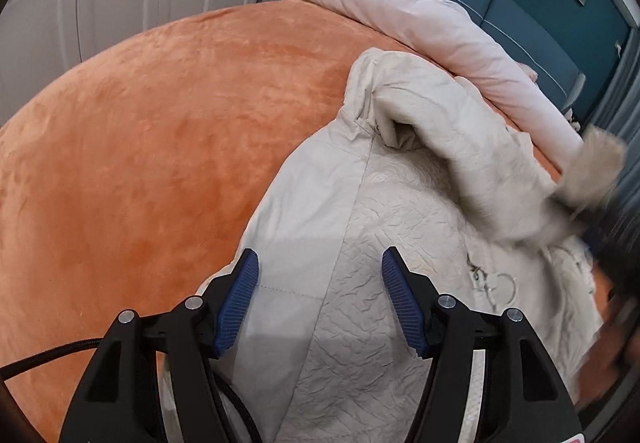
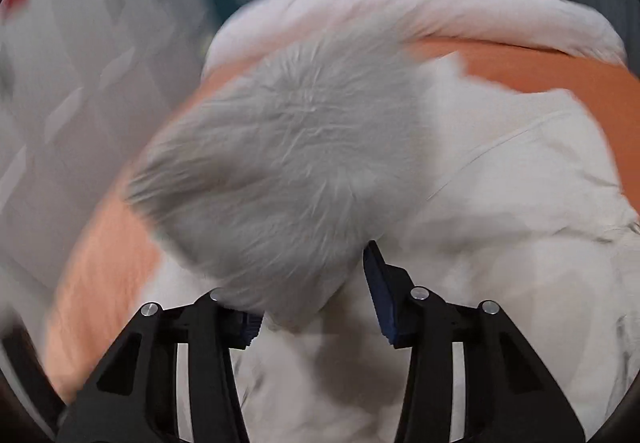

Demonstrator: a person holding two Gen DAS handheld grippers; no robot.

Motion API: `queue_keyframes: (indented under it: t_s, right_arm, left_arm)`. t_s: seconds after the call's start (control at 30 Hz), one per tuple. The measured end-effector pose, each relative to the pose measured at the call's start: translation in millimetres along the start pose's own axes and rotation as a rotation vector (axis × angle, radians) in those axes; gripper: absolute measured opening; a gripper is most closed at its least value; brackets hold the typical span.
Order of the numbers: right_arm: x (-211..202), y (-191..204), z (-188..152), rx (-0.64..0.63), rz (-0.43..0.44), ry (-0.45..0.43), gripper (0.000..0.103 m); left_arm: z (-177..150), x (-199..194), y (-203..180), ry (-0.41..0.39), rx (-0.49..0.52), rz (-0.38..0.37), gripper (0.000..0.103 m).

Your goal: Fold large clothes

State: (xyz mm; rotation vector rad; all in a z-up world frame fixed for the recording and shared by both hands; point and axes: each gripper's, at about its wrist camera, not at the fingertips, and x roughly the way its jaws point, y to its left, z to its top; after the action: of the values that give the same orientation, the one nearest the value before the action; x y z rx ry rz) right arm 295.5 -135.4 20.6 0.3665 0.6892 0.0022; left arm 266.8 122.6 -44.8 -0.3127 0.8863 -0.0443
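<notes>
Left view sharp w/ soft even light; right view heavily motion-blurred, fisheye-warped edges.

The coat (image 1: 384, 227) is matt cream cloth, smooth on its side panel and finely crinkled on the next panel (like crushed paper). Its fur cuff (image 2: 280, 163) looks soft and long-haired. The orange bedspread (image 1: 160, 131) is plush velvet-like cloth. The left gripper (image 1: 320, 299) has matt black plastic arms, ribbed blue pads (image 1: 236, 303) and shiny metal pins.
</notes>
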Motion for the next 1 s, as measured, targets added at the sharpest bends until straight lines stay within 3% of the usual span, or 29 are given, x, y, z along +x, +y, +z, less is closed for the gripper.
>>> queue_keyframes:
  t_s: [0.07, 0.1, 0.17, 0.27, 0.3, 0.4, 0.5, 0.53, 0.57, 0.6, 0.63, 0.67, 0.73, 0.8, 0.83, 0.9, 0.93, 0.97, 1.0]
  right_arm:
    - [-25, -50, 22, 0.120, -0.088, -0.126, 0.049]
    - [-26, -69, 26, 0.138, -0.132, -0.131, 0.057]
    - [-17, -114, 28, 0.190, -0.192, -0.038, 0.059]
    - [-32, -154, 21, 0.305, -0.119, -0.047, 0.060]
    - [-36, -158, 21, 0.312, -0.101, -0.059, 0.065]
    - [-35, -158, 27, 0.303, -0.060, -0.080, 0.079]
    - [-3, -149, 37, 0.263, -0.063, -0.009, 0.084]
    - [11, -148, 38, 0.253, -0.080, 0.022, 0.083]
    - [24, -146, 37, 0.248, -0.088, 0.053, 0.074]
    - [32, -144, 37, 0.240, -0.072, 0.085, 0.036]
    - [38, -139, 42, 0.223, -0.050, 0.118, 0.009]
    - [33, -133, 47, 0.205, -0.043, 0.090, 0.008]
    - [-6, -114, 67, 0.121, 0.041, -0.098, 0.005]
    - [-26, -113, 75, 0.077, 0.029, -0.205, 0.005]
    - [-14, -122, 74, 0.078, -0.026, -0.179, 0.005]
    - [48, -151, 57, 0.099, -0.130, 0.056, 0.005]
    - [62, -158, 48, 0.109, -0.137, 0.116, 0.006]
    - [65, -160, 42, 0.119, -0.122, 0.112, 0.006]
    - [51, -154, 44, 0.097, -0.121, 0.045, 0.006]
  left_arm:
    - [-3, 4, 0, 0.000, 0.013, 0.003, 0.063]
    - [-4, 5, 1, 0.004, 0.012, 0.001, 0.063]
    - [-2, 4, 0, 0.012, 0.007, -0.003, 0.063]
    - [11, -6, 2, 0.019, -0.062, -0.092, 0.063]
    - [19, -9, 2, 0.017, -0.099, -0.139, 0.063]
    - [45, -9, -13, 0.023, -0.136, -0.210, 0.063]
    - [71, 12, -34, 0.054, -0.154, -0.252, 0.063]
    - [77, 21, -41, 0.062, -0.152, -0.241, 0.063]
    - [83, 31, -47, 0.071, -0.151, -0.231, 0.063]
    - [89, 45, -51, 0.088, -0.157, -0.219, 0.063]
    - [93, 56, -53, 0.099, -0.169, -0.197, 0.060]
    - [98, 66, -54, 0.096, -0.182, -0.186, 0.057]
    - [103, 75, -57, 0.071, -0.172, -0.139, 0.052]
    - [103, 87, -63, 0.054, -0.123, -0.068, 0.051]
    - [101, 94, -65, 0.059, -0.100, -0.036, 0.051]
    - [91, 113, -67, 0.088, -0.063, 0.013, 0.052]
    - [87, 116, -68, 0.080, -0.050, 0.018, 0.055]
    - [85, 115, -71, 0.056, -0.024, 0.039, 0.056]
    - [84, 115, -73, 0.050, -0.013, 0.050, 0.056]
